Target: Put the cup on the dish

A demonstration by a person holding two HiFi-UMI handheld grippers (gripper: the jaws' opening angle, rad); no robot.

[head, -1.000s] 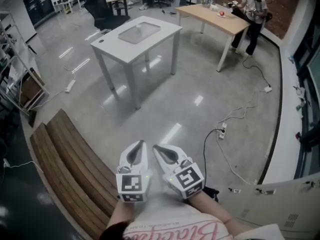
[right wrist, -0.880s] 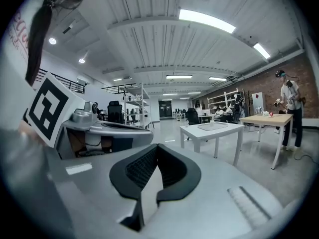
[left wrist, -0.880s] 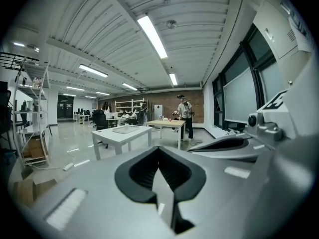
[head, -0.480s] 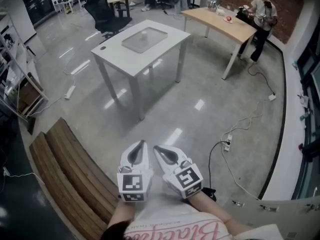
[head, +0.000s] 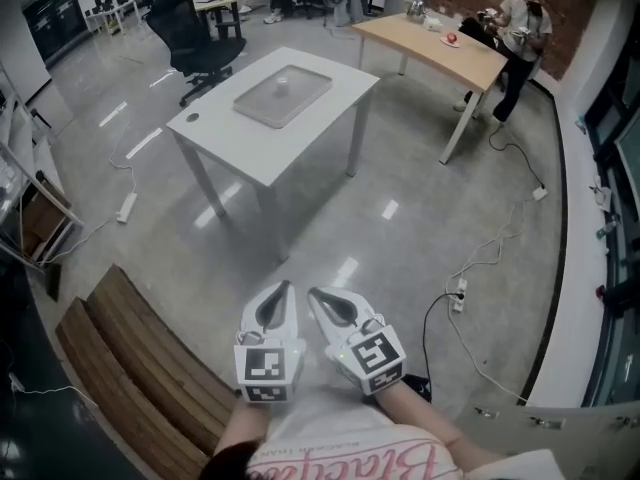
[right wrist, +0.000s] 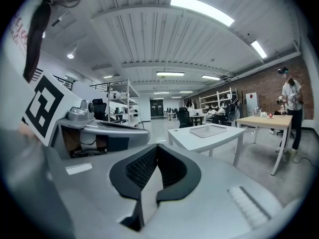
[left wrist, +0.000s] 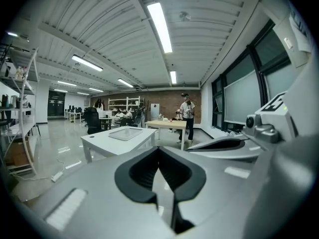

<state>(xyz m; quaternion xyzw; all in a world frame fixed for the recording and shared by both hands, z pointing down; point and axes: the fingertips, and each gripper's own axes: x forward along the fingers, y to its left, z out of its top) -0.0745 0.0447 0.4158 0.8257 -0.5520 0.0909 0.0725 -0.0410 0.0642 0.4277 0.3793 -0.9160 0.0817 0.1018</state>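
A small pale cup (head: pixel 282 81) stands on a flat translucent dish (head: pixel 300 99), which lies on a white table (head: pixel 225 136) a few steps ahead across the floor. The dish also shows far off in the left gripper view (left wrist: pixel 124 133) and the right gripper view (right wrist: pixel 207 130). My left gripper (head: pixel 286 286) and right gripper (head: pixel 313 293) are held side by side close to my body, well short of the table. Both are shut with nothing between their jaws, as each gripper's own view confirms (left wrist: pixel 158 149) (right wrist: pixel 157 146).
A slatted wooden bench (head: pixel 130 368) runs along my left. A black office chair (head: pixel 190 33) stands beyond the white table. At the back right, a person (head: pixel 515 28) stands by a wooden table (head: pixel 430 40). A power strip and cables (head: pixel 460 293) lie on the floor at right.
The white table with the dish has come nearer and lower in the head view. Both grippers stay shut in the same place before my body.
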